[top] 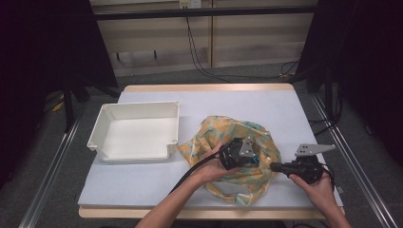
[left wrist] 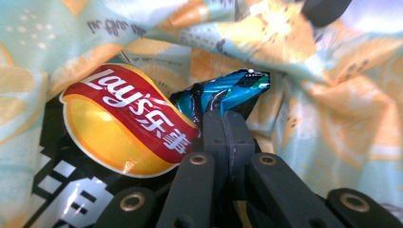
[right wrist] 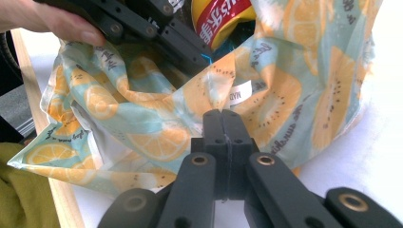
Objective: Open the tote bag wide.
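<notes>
Inside the fruit-print cloth bag (top: 237,152), mid-table: chip packet (left wrist: 119,128), red banner reading "Lay's" with Chinese characters. Left gripper (left wrist: 223,118) jaws clenched on the packet's crimped blue corner. Right gripper (right wrist: 223,124) pinches the bag's rim at the near side. White tray (top: 138,130) left of bag, apart; open tabletop (top: 247,102) beyond.

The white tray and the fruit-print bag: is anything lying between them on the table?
No. In the high view the white tray and fruit-print bag are separated by a narrow bare strip of table.
</notes>
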`<state>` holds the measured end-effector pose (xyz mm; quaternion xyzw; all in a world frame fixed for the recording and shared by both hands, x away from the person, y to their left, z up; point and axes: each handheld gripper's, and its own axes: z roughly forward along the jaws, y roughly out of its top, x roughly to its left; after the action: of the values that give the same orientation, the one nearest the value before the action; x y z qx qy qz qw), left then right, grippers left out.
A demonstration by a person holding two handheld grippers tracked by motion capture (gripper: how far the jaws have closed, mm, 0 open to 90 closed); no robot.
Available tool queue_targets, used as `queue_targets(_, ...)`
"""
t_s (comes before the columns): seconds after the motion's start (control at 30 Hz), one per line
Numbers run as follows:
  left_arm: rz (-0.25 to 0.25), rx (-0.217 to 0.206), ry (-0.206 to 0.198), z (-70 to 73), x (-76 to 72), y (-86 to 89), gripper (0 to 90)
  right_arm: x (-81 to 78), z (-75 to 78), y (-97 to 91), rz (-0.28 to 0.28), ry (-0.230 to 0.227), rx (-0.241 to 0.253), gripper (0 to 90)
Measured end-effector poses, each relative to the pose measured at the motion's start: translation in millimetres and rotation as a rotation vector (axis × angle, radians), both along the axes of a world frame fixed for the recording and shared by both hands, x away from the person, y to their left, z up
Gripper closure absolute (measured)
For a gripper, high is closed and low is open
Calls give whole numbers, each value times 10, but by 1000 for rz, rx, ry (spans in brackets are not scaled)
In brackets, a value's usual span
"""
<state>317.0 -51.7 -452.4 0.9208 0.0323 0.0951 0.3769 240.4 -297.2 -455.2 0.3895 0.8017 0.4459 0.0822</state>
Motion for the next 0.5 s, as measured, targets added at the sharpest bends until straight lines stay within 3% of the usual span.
queue_targets(0.13,0,-67,56,73,36,85,900,20,-8,11,1,-5,-2,900)
queue_targets(0.5,-25,-212,117,303,6,315,900,84,-29,-16,-35,-7,-15,900)
